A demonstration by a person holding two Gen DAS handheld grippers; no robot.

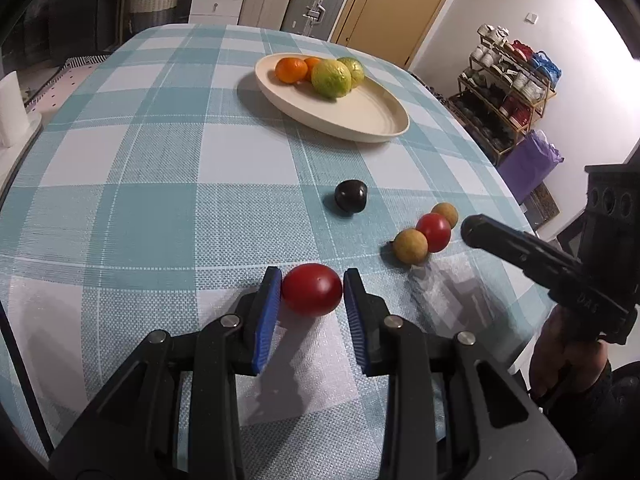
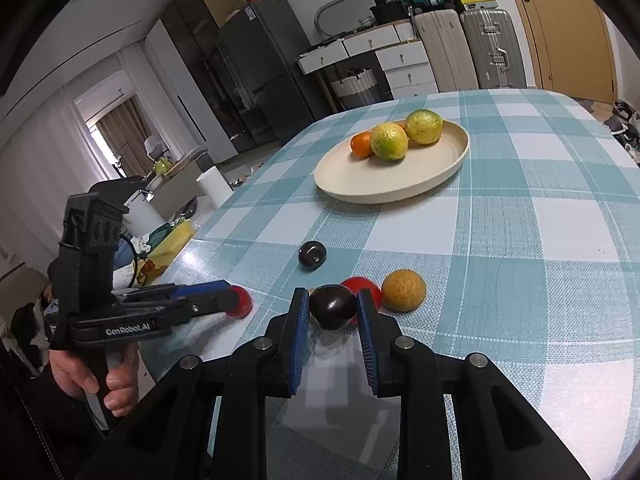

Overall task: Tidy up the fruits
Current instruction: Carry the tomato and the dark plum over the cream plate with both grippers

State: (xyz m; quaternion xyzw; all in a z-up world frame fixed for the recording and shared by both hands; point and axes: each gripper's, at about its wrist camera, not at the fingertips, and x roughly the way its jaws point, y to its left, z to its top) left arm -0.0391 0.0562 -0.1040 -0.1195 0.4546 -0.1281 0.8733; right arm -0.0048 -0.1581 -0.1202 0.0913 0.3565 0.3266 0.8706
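Note:
My left gripper [image 1: 312,294] is shut on a red tomato [image 1: 312,295], low over the checked tablecloth; it also shows in the right wrist view [image 2: 240,300]. My right gripper [image 2: 333,307] is shut on a dark plum [image 2: 333,306]; its finger [image 1: 504,240] shows in the left wrist view beside a red tomato [image 1: 434,232] and two tan fruits [image 1: 410,246]. Another dark plum [image 1: 351,196] lies loose on the cloth. A cream plate [image 1: 372,116] holds two oranges [image 1: 291,70] and two green citrus [image 1: 331,79].
The table's right edge [image 1: 516,216] is near the right gripper. A shoe rack [image 1: 508,92] and a purple bag [image 1: 528,164] stand beyond it. A paper roll [image 2: 214,184] and clutter lie off the table's left side.

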